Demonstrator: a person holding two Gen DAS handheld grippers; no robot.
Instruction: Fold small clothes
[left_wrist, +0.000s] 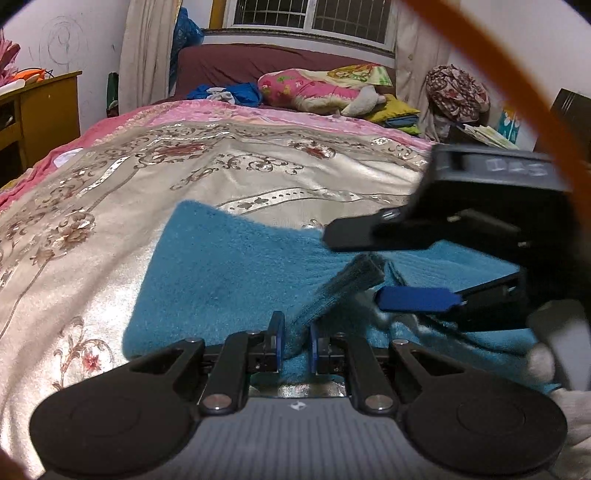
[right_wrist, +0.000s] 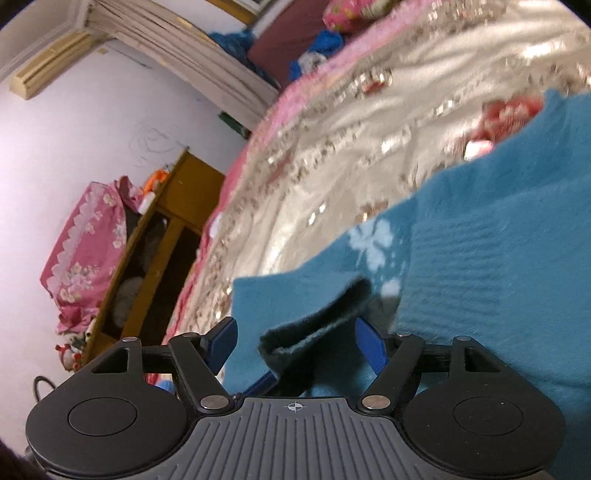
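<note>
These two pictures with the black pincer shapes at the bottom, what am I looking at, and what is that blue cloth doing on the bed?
No robot here: a person holds a two-finger gripper in each hand, each carrying a camera looking along its fingers. The left view shows the left gripper shut on a dark ribbed edge of the fuzzy teal knitted garment lying on the shiny cream floral bedspread. The right gripper also appears there; its own view shows it open, that edge between its fingers, unpinched.

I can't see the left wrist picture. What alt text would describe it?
The left tool is shut on a raised fold of a blue fuzzy garment lying on a patterned bedspread. The right tool stands open beside that fold.
</note>
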